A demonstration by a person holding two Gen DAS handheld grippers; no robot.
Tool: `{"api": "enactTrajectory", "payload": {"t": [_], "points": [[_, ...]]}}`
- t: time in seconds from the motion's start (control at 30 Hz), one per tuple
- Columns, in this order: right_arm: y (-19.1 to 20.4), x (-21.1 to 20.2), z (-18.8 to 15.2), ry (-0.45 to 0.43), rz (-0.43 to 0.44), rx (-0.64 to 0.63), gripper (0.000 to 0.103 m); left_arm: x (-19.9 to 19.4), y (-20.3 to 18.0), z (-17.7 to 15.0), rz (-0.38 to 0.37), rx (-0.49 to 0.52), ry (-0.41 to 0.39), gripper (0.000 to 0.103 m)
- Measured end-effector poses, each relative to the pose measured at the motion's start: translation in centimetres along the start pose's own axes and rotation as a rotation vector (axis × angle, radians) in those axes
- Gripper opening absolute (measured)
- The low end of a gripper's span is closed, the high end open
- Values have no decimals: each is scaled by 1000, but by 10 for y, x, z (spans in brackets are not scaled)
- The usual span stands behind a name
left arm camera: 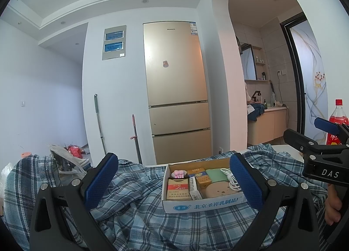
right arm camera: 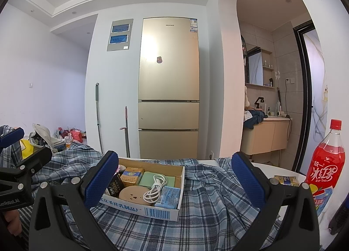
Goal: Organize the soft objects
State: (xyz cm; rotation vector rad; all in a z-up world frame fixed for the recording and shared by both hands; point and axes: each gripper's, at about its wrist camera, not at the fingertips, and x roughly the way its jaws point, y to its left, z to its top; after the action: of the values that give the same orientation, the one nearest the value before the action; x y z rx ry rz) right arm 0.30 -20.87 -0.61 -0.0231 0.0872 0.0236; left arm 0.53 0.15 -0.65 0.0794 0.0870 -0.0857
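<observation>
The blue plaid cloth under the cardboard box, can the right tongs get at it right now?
Probably yes: the right tongs are open and empty, with bare blue plaid cloth just ahead, right of the cardboard box.

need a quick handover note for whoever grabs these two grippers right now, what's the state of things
Left gripper: open, empty, held over the cloth.
Right gripper: open, empty, level with the left one.
Plaid cloth: blue check, spread rumpled across the table, unfolded.
Cardboard box of small items sits on top of the cloth, between both grippers.
Iced tea bottle stands upright at the right.
Done: nothing visible so far.
Left: probably move the box off the cloth first, then gather and fold the cloth.
</observation>
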Motion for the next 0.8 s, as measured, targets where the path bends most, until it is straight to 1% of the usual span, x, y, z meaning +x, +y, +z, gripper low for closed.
{"api": "enactTrajectory", "payload": {"t": [0.8], "points": [[0,2,-1,4,2,-1,103,0,0,1,0,1,1,103]]}}
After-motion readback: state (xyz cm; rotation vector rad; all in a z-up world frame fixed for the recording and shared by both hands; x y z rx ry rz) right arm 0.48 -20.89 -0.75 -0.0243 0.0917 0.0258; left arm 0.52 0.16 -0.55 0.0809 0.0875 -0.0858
